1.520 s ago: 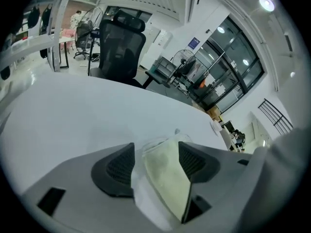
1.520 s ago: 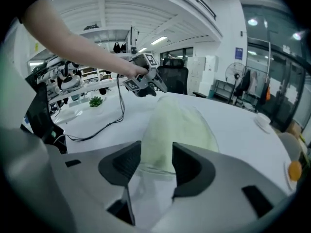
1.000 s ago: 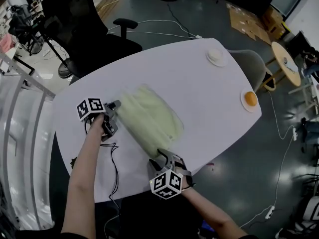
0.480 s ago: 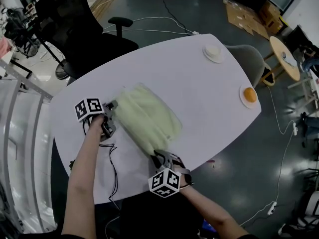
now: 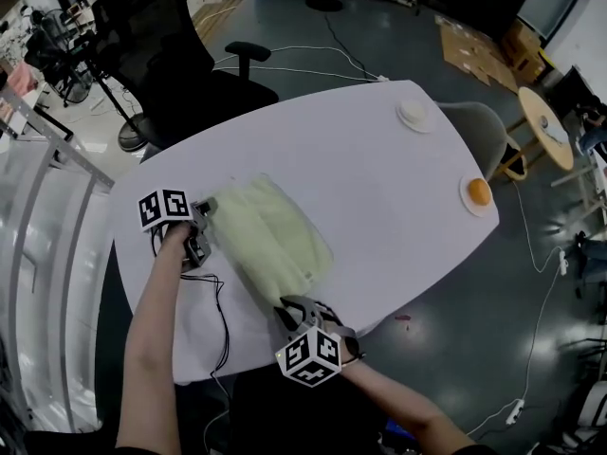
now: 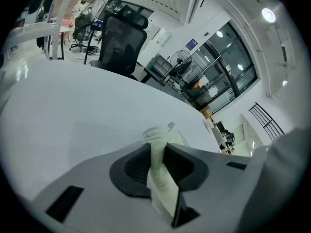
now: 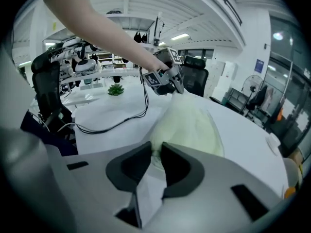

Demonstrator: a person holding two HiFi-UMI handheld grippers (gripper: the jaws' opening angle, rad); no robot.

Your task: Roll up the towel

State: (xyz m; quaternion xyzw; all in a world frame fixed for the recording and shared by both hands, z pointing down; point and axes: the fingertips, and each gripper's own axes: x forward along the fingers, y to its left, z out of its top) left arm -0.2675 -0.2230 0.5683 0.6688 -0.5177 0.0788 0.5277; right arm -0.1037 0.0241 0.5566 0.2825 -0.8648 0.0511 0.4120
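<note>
A pale green towel (image 5: 273, 238) lies spread on the white table (image 5: 379, 173), its near edge lifted off the surface. My left gripper (image 5: 206, 219) is at the towel's left near corner, jaws shut on a fold of the towel (image 6: 160, 178). My right gripper (image 5: 286, 307) is at the right near corner, also shut on the cloth. In the right gripper view the towel (image 7: 188, 123) stretches from my right gripper (image 7: 156, 160) across to the left gripper (image 7: 175, 85), held a little above the table.
A black cable (image 5: 220, 311) trails over the table's near side behind the left hand. A white round object (image 5: 414, 112) and an orange on a plate (image 5: 478, 192) sit at the far right end. A black office chair (image 5: 180, 60) stands beyond the table.
Both grippers have shut on the towel's near corners and lifted slightly. The near edge of the towel has come up off the table.
</note>
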